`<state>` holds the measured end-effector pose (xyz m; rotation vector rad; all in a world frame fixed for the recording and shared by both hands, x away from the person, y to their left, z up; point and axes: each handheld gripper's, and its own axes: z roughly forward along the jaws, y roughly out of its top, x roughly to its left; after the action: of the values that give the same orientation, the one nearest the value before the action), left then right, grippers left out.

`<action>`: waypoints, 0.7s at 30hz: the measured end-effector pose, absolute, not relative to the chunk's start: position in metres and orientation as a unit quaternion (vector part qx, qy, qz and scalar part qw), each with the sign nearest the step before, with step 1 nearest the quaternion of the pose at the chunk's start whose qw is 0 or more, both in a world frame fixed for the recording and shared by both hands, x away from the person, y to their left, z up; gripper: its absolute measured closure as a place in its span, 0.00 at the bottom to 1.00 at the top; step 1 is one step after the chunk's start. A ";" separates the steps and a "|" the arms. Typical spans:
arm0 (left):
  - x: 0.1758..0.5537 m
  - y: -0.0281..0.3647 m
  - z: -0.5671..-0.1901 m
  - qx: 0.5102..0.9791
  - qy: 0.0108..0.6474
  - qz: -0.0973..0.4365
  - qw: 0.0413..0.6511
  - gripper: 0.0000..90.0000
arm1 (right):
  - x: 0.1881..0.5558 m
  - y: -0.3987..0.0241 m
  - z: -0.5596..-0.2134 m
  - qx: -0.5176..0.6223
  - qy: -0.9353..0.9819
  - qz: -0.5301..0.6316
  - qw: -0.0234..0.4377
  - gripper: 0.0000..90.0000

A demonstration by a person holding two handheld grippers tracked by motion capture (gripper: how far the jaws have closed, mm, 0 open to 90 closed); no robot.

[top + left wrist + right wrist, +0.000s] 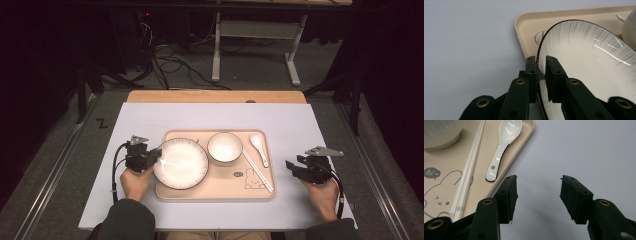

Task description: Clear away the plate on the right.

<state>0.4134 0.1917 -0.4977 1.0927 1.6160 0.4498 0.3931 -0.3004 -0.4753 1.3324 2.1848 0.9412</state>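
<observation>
Pale desk (140,120), beige tray (215,192): left tool (541,68) pinches the plate (586,60) rim, right tool (537,195) gapes empty; that glossy rim could slip free.

So the beige plastic tray (216,192) sits mid-table (140,117). On it: white ribbed plate (182,165) left, small white bowl (224,147) far-middle, white chopsticks (257,171) then white ceramic spoon (259,146) to its right.

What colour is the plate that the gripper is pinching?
The plate is white with faint grey streaks fanning out and a thin dark rim, clearest in the left gripper view.
</observation>
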 end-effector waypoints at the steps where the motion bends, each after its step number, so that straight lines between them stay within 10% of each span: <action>1: 0.414 0.191 -0.498 0.461 0.678 0.190 0.540 0.89 | 0.394 -0.300 -0.476 0.478 0.784 0.338 0.205 0.53; 21: 0.411 0.179 -0.502 0.500 0.656 0.222 0.520 0.73 | 0.394 -0.301 -0.476 0.473 0.791 0.328 0.207 0.53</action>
<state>0.4109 0.1793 -0.5021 1.1997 1.5729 0.5317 0.3938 -0.3010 -0.4755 1.3170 2.2027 0.9122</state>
